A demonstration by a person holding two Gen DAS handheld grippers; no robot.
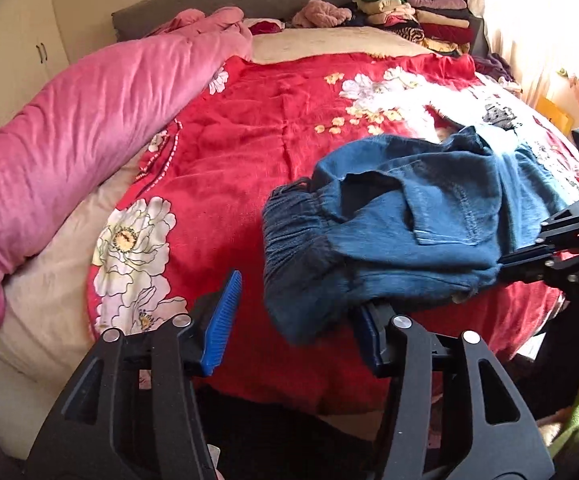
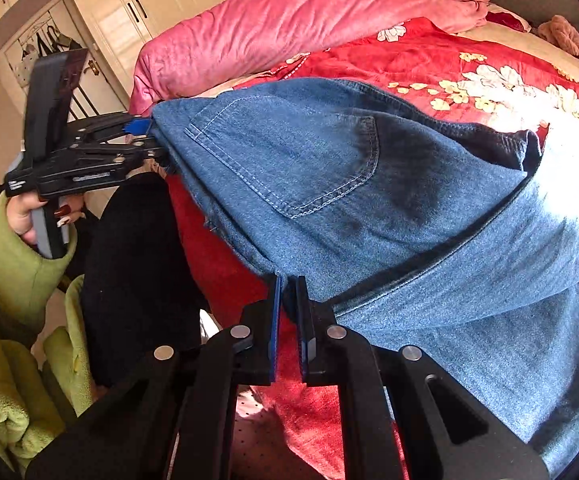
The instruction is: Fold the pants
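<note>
Left wrist view: left gripper (image 1: 293, 316) jaws apart, blue pads clear of the cloth, jeans (image 1: 409, 224) draped over the right-hand finger, not clamped. Jeans lie bunched on the red floral blanket (image 1: 249, 152), elastic waistband facing camera; pink duvet (image 1: 89, 128) along the far-left side. Right wrist view: right gripper (image 2: 287, 320) clenched on a jeans (image 2: 369, 200) edge, back pocket up. Green sleeve (image 2: 17, 272) behind the left gripper (image 2: 145, 136) at the opposite edge.

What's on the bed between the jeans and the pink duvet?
Only bare red floral blanket lies between the jeans and the pink duvet; the left wrist view shows it.
</note>
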